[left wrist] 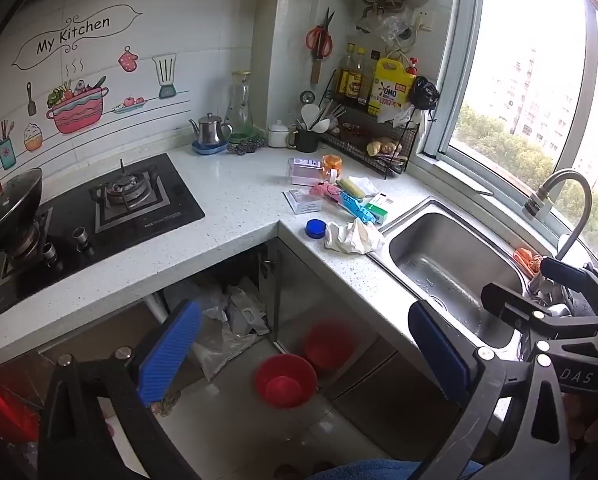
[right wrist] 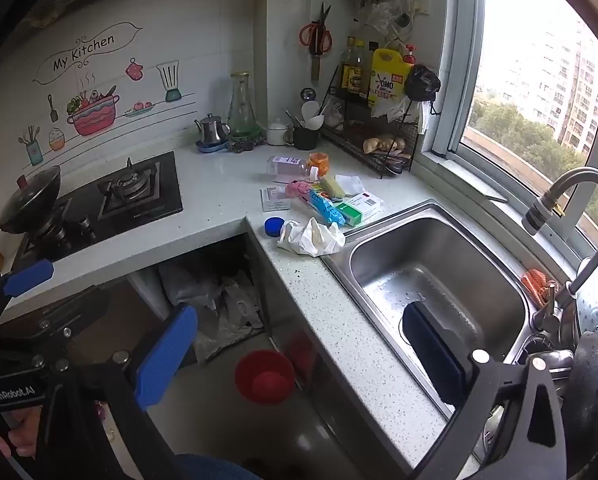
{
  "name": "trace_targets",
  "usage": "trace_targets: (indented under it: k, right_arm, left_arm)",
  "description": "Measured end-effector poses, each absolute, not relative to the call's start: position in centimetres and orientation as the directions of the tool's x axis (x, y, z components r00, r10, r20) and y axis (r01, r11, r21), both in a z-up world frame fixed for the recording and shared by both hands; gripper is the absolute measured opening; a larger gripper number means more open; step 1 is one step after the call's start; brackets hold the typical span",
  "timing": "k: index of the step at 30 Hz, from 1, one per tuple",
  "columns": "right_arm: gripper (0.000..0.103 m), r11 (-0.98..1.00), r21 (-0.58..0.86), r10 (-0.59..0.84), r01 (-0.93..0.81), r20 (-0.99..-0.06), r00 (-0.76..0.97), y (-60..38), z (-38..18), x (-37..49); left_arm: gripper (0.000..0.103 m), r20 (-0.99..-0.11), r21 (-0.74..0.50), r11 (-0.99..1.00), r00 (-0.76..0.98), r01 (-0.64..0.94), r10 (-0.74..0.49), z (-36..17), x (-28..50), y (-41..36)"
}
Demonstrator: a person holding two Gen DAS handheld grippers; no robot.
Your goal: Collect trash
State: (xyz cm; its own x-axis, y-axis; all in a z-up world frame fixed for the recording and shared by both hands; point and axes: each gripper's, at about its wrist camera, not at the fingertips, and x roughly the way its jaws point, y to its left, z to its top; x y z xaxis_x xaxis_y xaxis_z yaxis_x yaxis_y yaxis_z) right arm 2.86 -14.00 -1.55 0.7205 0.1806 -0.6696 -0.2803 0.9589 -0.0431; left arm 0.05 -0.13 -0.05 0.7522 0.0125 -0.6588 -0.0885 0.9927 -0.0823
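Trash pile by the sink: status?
Left gripper and right gripper: jaws wide, empty, short of the counter. Trash pile untouched beside sink. Nothing in the way.

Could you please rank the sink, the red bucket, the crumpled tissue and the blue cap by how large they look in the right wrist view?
1. sink
2. crumpled tissue and red bucket: alike, the bucket nearer the camera
3. blue cap

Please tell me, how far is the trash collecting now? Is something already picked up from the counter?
Nothing looks done yet. The crumpled tissue, blue cap and the boxes and wrappers all lie on the counter beside the sink. The left gripper and right gripper are both open, empty and away from the litter. Everything is left: picking up each piece and binning it.
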Motion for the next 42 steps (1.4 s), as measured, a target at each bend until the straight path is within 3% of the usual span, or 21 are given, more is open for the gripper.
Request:
trace_targets:
  k: [7,42]
  right_arm:
    - [0.103,0.957,-0.041,0.19,-0.288,-0.663,0.724,-14.0,-1.6,2.8]
    - [0.103,0.941,-0.06,0.197,-0.333,-0.704,0.682,-12.6,-2.0,2.3]
  left_arm:
    - [0.103,-0.655,-0.145,0.985,0.755,-0.095,-0.024,-0.1,-0.7,1.1]
    - [0.103,-0.687,-0.145,0.982,0.727,-0.122,-0.011,-1.2,-1.4,1.6]
